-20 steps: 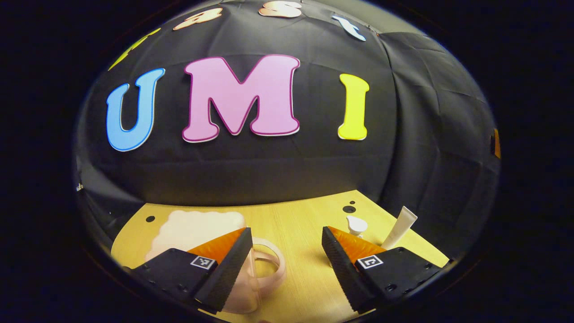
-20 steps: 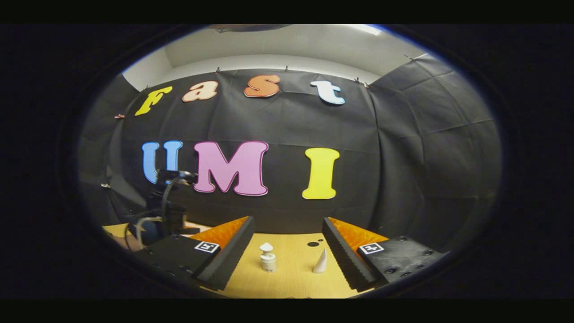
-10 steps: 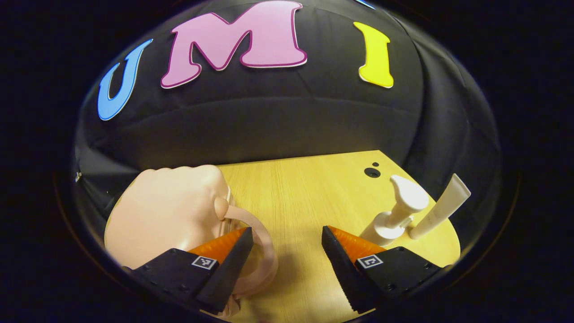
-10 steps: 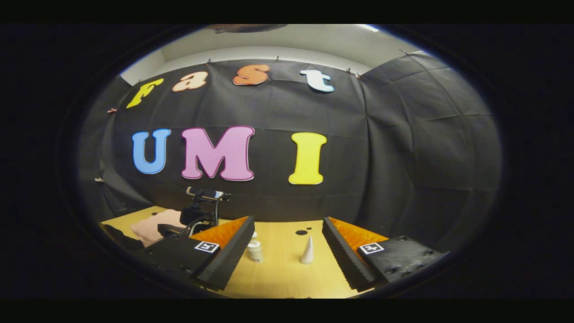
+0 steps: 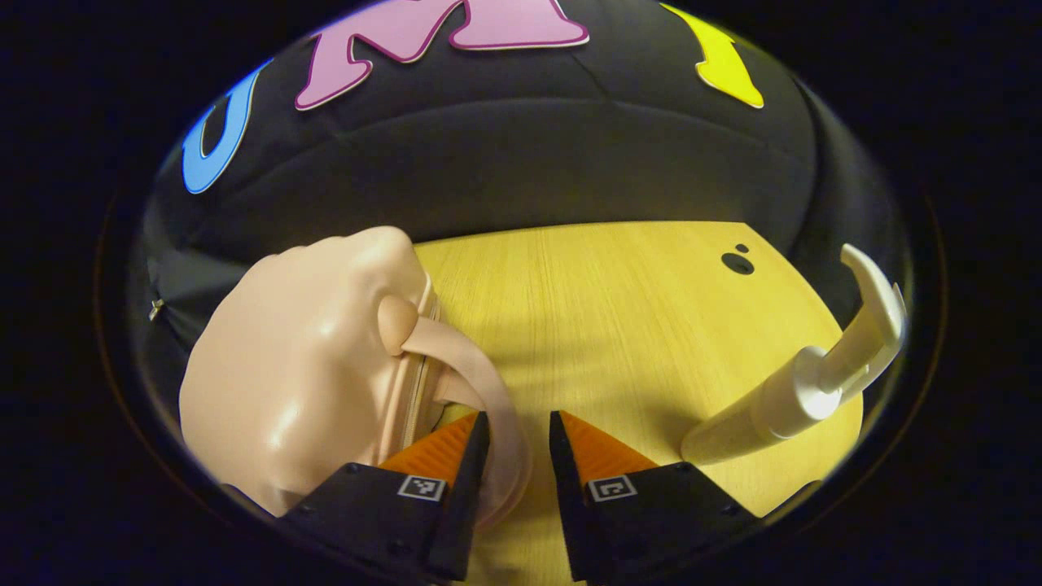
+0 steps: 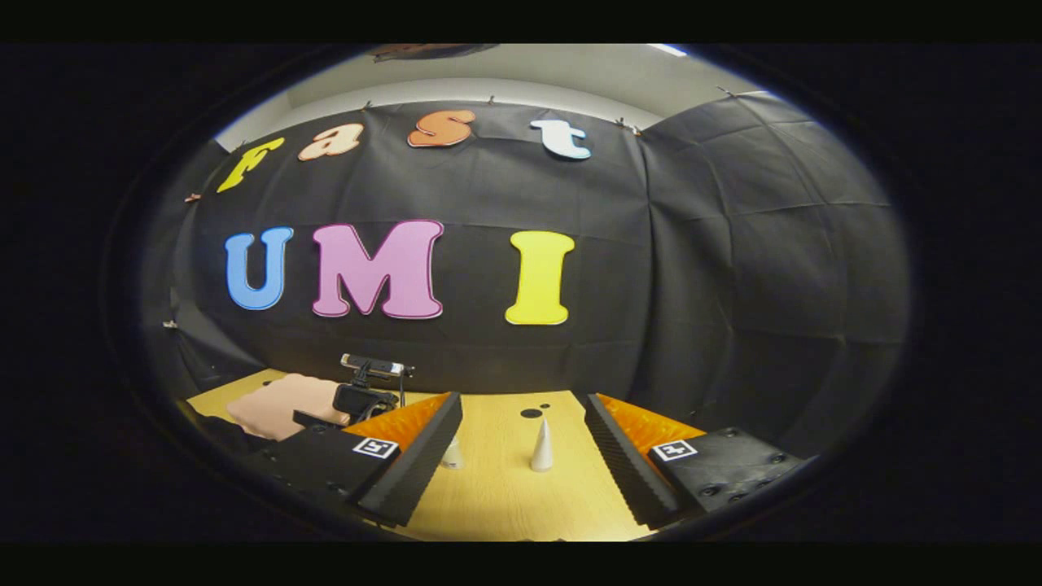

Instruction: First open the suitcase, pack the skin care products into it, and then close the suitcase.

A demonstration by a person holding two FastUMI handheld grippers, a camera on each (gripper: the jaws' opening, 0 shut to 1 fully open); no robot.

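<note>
On the tabletop (image 5: 586, 309), left side: pink suitcase (image 5: 301, 374) is lying shut, its zip seam running beside the looped handle (image 5: 496, 407).
Left gripper (image 5: 513, 456): fingers are standing close together around the lower bend of the handle; the strap is sitting in the narrow gap, but I cannot tell whether both pads are pressing on it.
Right gripper (image 6: 521, 456): fingers are spread wide apart, holding nothing, hovering over bare wood.
Skin care products: pump bottle (image 5: 806, 382) is standing near the left gripper's right finger; the cone-shaped tube (image 6: 542, 446) is standing upright between the right gripper's fingers, well ahead of them; a second small bottle (image 6: 453, 456) is peeking out beside the right gripper's left finger.
Step, as judged: opening has not started; lid is shut.
Risk 1: handle is soft and curved, so a half-closed pinch is likely slipping off when pulled.
Risk 2: pulling the handle may be dragging the whole light suitcase rather than parting the zip, since nothing is bracing it.
Risk 3: pump bottle is close enough that a sideways swing could be tipping it.
</note>
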